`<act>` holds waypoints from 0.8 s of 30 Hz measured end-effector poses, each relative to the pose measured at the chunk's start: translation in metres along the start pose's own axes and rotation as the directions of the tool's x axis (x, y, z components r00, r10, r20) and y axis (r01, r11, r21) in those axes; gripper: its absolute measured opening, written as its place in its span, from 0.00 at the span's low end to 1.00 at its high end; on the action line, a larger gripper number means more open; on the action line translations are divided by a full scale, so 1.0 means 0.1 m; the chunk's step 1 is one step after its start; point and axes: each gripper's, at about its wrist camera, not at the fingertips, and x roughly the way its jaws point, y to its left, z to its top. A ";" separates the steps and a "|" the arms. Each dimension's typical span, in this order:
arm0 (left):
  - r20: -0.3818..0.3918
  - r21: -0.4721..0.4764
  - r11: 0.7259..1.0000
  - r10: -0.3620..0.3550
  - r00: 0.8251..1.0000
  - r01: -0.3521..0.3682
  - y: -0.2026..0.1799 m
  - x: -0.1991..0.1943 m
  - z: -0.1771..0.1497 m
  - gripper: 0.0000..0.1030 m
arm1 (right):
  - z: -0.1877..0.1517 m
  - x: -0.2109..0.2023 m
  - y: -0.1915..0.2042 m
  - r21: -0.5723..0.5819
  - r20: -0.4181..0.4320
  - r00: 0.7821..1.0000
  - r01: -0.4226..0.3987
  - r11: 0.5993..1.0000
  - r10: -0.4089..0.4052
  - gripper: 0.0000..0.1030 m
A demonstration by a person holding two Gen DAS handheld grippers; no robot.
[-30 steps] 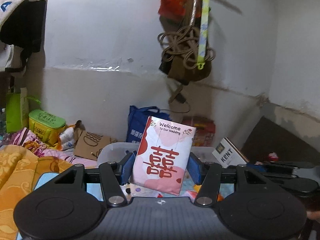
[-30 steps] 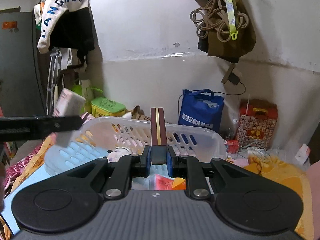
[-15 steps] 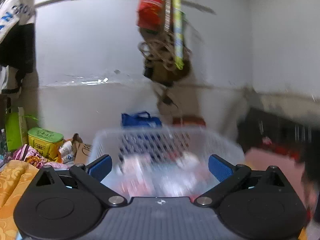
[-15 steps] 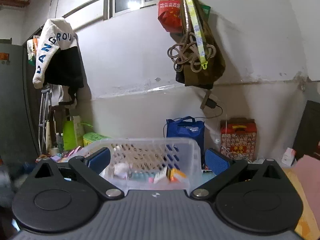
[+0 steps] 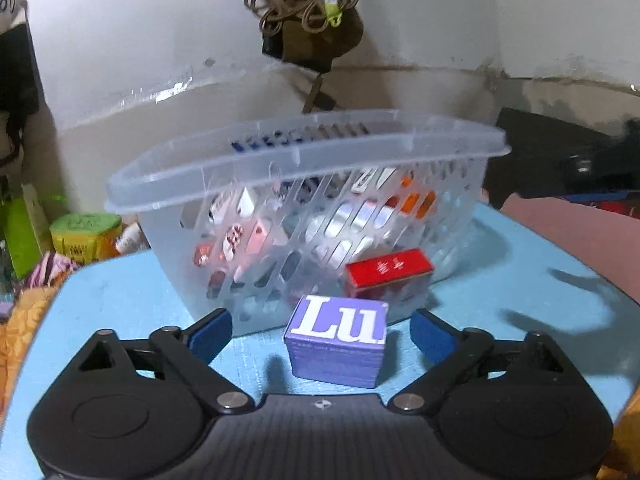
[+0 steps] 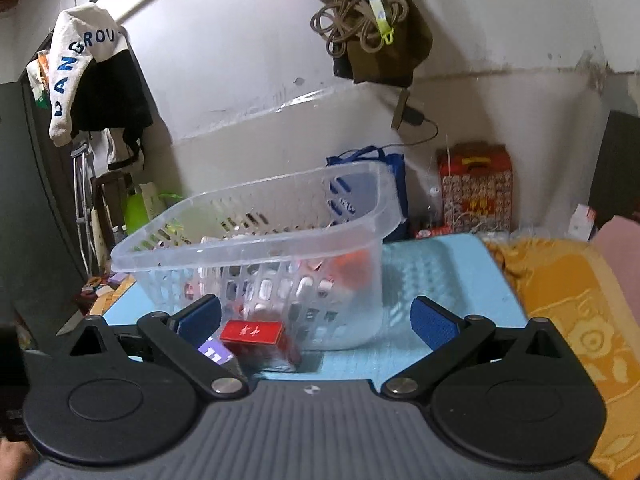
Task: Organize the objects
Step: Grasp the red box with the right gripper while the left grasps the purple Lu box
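Both claws stand wide apart and grip nothing. Between the left claw (image 5: pixel 322 332)'s blue pads, which have just been closing a little, a purple box (image 5: pixel 337 344) sits on the blue table (image 5: pixel 120 304), touching neither pad. The right claw (image 6: pixel 316 320), tipped slightly downward like the left, has just been opening; a red box (image 6: pixel 256 338) lies just inside its left pad, its lower part blurred, and the purple box is mostly hidden behind that finger. Beyond both boxes stands a clear slotted basket (image 5: pixel 304 160); the packets inside it are hard to make out through its wall. Farther off, a blue bag (image 6: pixel 360 172) is partly blocked by the basket, and a brown bag with rope (image 6: pixel 372 28) hangs on the wall.
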 end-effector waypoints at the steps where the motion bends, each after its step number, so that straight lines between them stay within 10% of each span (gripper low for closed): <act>1: -0.012 -0.006 1.000 0.001 1.000 -0.001 0.01 0.04 -0.01 0.90 | -0.02 0.01 0.01 0.002 -0.005 1.000 -0.001 1.000 0.001 1.00; 5: -0.049 -0.008 1.000 -0.027 0.998 0.026 0.06 0.15 -0.05 0.54 | -0.10 0.11 0.06 0.017 -0.055 0.998 -0.012 1.000 0.012 1.00; 20: -0.047 -0.053 0.996 0.070 0.996 -0.072 0.52 0.00 -0.19 0.54 | -0.42 0.62 0.62 -0.166 -0.243 0.969 0.010 0.986 -0.050 0.99; 24: -0.046 -0.070 0.995 0.066 0.997 -0.069 0.59 -0.01 -0.20 0.54 | -0.52 0.62 0.76 -0.229 -0.292 0.955 -0.012 0.973 -0.057 0.83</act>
